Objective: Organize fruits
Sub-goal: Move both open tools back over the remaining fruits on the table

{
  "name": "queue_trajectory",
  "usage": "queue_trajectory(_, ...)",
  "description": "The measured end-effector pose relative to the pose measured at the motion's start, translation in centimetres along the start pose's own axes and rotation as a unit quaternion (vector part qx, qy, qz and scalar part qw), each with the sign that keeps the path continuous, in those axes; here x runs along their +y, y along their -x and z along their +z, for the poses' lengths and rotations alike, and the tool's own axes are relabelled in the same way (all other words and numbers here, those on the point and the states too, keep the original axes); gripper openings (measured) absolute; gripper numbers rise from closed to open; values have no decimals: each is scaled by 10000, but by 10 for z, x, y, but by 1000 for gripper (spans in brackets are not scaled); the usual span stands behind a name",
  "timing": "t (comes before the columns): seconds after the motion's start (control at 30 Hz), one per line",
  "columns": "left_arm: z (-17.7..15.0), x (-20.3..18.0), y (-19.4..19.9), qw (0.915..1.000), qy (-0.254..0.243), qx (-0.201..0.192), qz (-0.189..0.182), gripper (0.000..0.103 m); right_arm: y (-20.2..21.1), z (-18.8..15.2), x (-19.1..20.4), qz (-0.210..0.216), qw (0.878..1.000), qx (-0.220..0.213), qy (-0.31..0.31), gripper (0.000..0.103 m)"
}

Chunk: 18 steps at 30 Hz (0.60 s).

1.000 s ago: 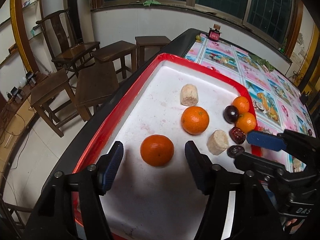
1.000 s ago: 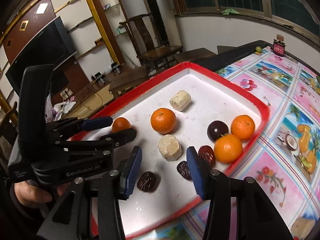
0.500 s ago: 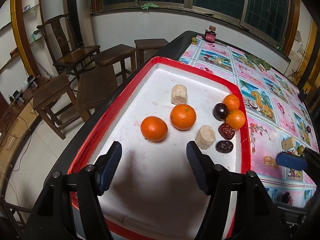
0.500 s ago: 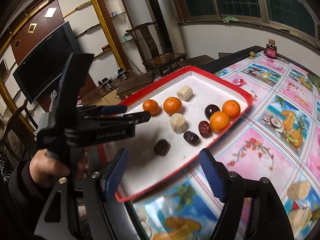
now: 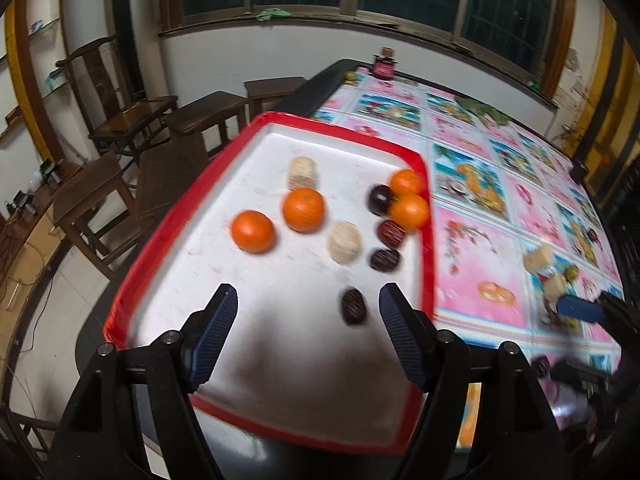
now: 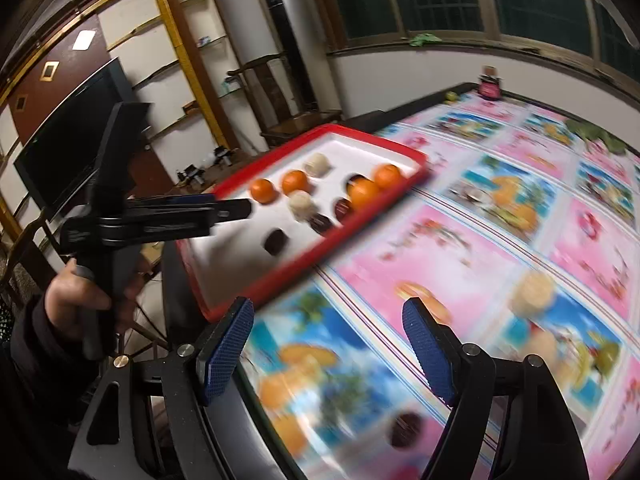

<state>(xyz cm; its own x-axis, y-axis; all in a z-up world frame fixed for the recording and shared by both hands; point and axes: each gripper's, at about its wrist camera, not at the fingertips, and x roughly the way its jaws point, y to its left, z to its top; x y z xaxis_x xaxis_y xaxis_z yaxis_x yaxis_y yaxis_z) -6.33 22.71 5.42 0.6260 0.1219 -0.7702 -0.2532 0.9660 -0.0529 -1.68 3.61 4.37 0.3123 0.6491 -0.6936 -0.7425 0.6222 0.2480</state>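
In the left wrist view the left gripper tilts downward over the near part of the red tray, its blue pads spread and its jaws opening, gripping nothing. A dark date lies on the tray floor between the fingertips, nearer the right-hand pad and apart from both. Above it in the frame sit four oranges: one at centre left, one just up and right of it, and two together at the tray's right rim beside a dark plum. Two pale cylindrical pieces and two more dates lie among them.

In the right wrist view the right gripper angles down over the patterned cloth on the desk, off the tray's near right corner. Its jaws are also opening, with only cloth between them. A dark fruit, blurred, lies on the cloth at the bottom of the frame, and a pale blurred piece lies to the right.

At the left of that frame a hand in a dark sleeve grips the handle of the left gripper, whose fingers reach out level over the tray's edge.
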Motion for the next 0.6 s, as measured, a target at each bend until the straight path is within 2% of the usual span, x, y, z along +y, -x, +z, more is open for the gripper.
queue_trajectory(0.23,-16,-41,14,9979,-296,106,-561,73,29,-23,-40,-284,9987,-19,-417,78)
queue_trajectory(0.47,-34,-91,17,9907,-787,308,-1062,73,53,-25,-74,-523,9951,-213,-811,77)
queue_trajectory(0.57,-45,-114,10,9841,-1004,525,-1365,73,59,-22,-82,-590,9944,-248,-841,71)
queue_trajectory(0.6,-49,-121,8,9816,-1072,591,-1464,73,59,-21,-84,-617,9945,-237,-818,66)
